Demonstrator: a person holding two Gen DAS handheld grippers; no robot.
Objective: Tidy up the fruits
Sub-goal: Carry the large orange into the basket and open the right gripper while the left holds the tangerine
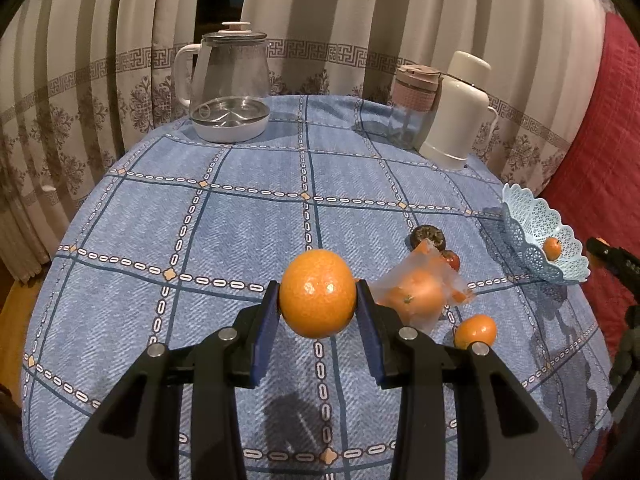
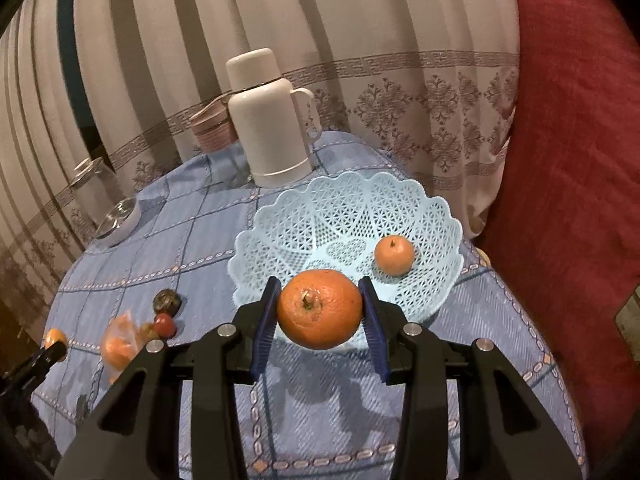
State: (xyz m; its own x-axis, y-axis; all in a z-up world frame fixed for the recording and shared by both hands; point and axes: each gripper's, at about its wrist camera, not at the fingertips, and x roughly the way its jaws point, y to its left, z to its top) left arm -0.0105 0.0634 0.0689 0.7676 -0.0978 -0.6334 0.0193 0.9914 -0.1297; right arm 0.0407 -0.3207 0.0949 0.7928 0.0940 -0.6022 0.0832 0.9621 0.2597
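Note:
My left gripper is shut on a large orange, held above the blue checked tablecloth. To its right lie an orange in a clear plastic bag, a small mandarin, a small red fruit and a dark round fruit. My right gripper is shut on another orange, stem toward the camera, just before the near rim of the light blue lattice basket. A small mandarin lies in the basket. The basket also shows in the left wrist view.
A glass kettle, a pink-lidded jar and a white thermos stand at the table's far edge. Curtains hang behind. A red cushion is right of the basket. The table drops off at the left.

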